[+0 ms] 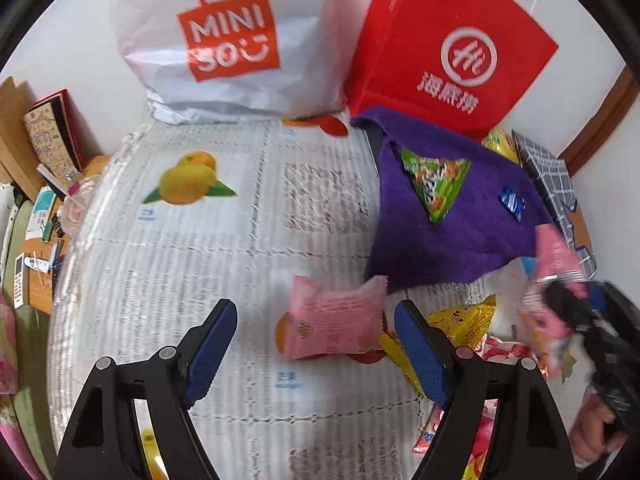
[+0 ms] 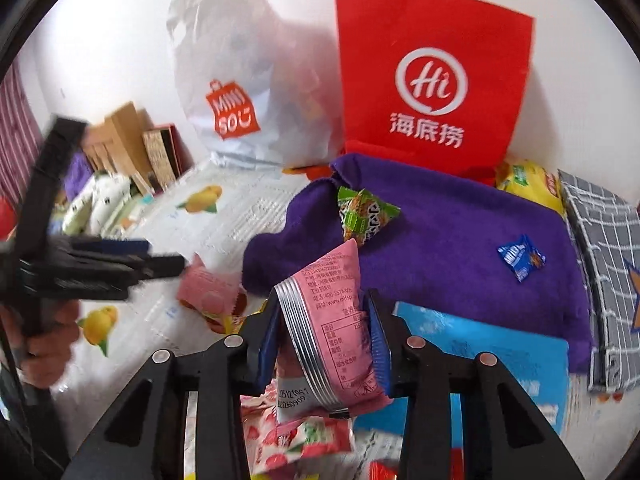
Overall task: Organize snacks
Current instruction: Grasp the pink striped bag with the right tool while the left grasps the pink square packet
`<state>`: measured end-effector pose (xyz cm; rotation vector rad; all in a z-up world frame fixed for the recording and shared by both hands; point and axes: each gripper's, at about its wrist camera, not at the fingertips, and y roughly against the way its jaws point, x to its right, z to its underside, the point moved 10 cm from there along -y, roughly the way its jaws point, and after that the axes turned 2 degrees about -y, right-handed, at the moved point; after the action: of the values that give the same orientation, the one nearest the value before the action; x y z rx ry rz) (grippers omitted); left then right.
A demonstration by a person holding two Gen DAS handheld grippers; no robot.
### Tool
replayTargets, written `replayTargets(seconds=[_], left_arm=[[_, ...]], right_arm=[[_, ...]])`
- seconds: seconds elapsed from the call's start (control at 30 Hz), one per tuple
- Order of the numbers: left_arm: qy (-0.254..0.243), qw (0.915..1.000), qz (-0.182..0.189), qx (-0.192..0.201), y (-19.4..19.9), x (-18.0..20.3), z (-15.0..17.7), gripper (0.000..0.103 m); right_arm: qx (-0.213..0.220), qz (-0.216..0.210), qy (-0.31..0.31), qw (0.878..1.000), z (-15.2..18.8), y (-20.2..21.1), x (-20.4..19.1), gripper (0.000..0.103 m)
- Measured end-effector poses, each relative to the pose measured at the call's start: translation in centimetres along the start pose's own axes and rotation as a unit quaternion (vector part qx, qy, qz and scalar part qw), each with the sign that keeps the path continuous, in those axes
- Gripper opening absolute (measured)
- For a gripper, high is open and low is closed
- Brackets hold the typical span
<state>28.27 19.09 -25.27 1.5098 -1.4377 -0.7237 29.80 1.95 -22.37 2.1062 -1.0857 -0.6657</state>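
My left gripper (image 1: 316,354) is open, its fingers either side of a pink snack packet (image 1: 334,322) lying on the tablecloth (image 1: 168,280). My right gripper (image 2: 326,332) is shut on another pink snack packet (image 2: 330,320) and holds it up in front of a purple cloth (image 2: 440,240). On the cloth lie a green triangular snack (image 2: 364,216) and a small blue candy (image 2: 520,258). The cloth (image 1: 460,216) with the green snack (image 1: 434,184) and blue candy (image 1: 512,202) shows in the left wrist view too, with the right gripper (image 1: 568,300) blurred at the right.
A white Miniso bag (image 1: 224,40) and a red bag (image 1: 452,48) stand at the back against the wall. Yellow and red snack packets (image 1: 468,324) lie right of the left gripper. A blue packet (image 2: 492,352), a grey checked cloth (image 2: 608,248) and boxes (image 2: 132,144) surround the area.
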Motion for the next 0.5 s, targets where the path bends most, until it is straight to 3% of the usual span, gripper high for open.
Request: replayTargets(seconds=[0.23, 0.27, 0.3, 0.33, 0.5], left_arm=[[-0.009, 0.9993, -0.025, -0.027, -3.7, 1.1, 1.5, 0.079], [-0.012, 0.9989, -0.034, -0.030, -4.1, 1.3, 1.7, 0.075], [-0.020, 0.9984, -0.049, -0.019, -4.0, 1.3, 1.7, 0.056], [-0.028, 0.9976, -0.063, -0.007, -3.8, 1.3, 1.7, 0.046], [-0.021, 0.9989, -0.041, 0.005, -2.1, 1.7, 2.4, 0.034]], right_arm=[[0.033, 0.036, -0.038, 0.998, 1.6, 5.8, 4.2, 0.039], [0.036, 0.044, -0.041, 0.998, 2.2, 6.6, 5.0, 0.039], [0.039, 0.053, -0.044, 0.997, 2.8, 7.4, 5.9, 0.039], [0.038, 0.062, -0.048, 0.996, 3.5, 8.1, 6.8, 0.039], [0.017, 0.103, -0.076, 0.992, 7.5, 9.7, 11.1, 0.039]])
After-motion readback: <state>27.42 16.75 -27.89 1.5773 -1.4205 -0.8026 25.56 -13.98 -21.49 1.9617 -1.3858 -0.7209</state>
